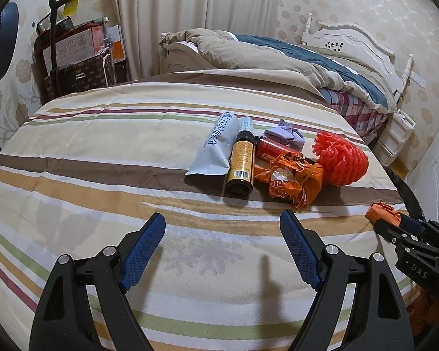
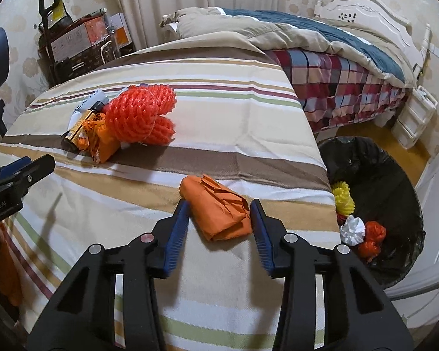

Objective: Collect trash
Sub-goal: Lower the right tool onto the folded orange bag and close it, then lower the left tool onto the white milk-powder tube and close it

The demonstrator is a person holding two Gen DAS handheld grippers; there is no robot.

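The right hand-held gripper has its jaws narrowed around a folded orange wrapper on the striped bench, pads touching its sides. The left hand-held gripper gapes wide and empty, with the trash pile beyond it.

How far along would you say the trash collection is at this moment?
Done: several crumpled pieces lie in the black-lined bin.
In hand: the right gripper brackets the orange wrapper; contact is unclear. The left gripper is open, empty.
Left: the red foam net, spray can and neighbouring litter.
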